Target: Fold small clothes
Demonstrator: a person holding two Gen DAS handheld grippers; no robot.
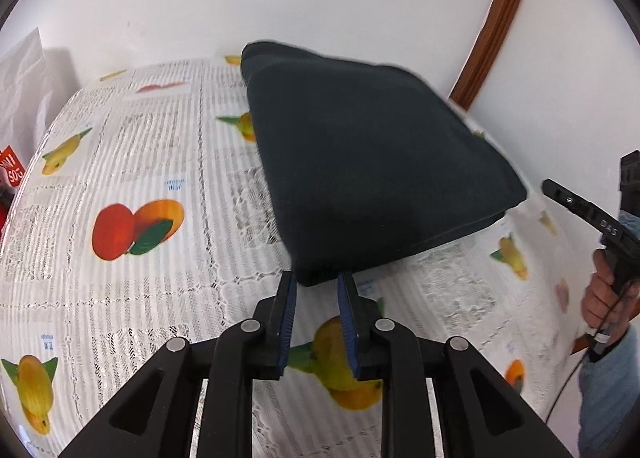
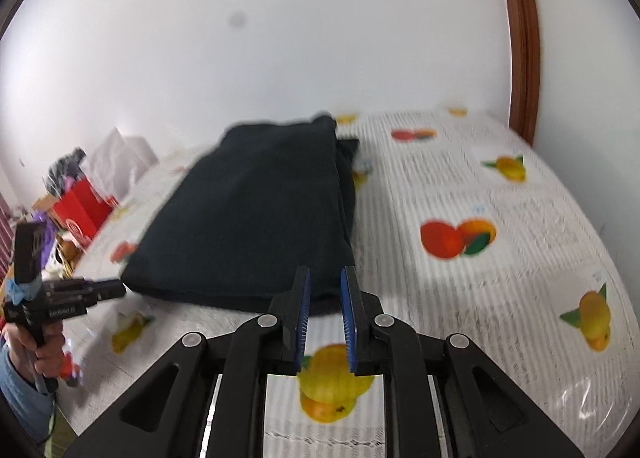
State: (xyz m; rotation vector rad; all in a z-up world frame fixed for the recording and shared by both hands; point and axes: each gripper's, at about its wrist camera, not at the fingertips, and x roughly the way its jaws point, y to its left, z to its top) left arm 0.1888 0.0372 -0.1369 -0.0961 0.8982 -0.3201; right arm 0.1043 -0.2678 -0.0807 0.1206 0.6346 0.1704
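Note:
A dark folded garment [image 1: 372, 154] lies flat on the fruit-print tablecloth [image 1: 132, 162]. My left gripper [image 1: 317, 281] is open, its fingertips at the garment's near corner, with nothing held. In the right wrist view the same garment [image 2: 248, 218] lies ahead and to the left. My right gripper [image 2: 325, 278] is open at its near right corner, with the cloth edge seen between the fingers but not clamped. The right gripper also shows at the right edge of the left wrist view [image 1: 560, 194], and the left gripper at the left edge of the right wrist view [image 2: 108, 288].
A red box [image 2: 82, 210] and white bags [image 2: 120, 162] stand at one end of the table. A white wall runs behind the table, with a brown wooden frame [image 2: 520, 38] beside it. The tablecloth [image 2: 500, 238] extends to the right of the garment.

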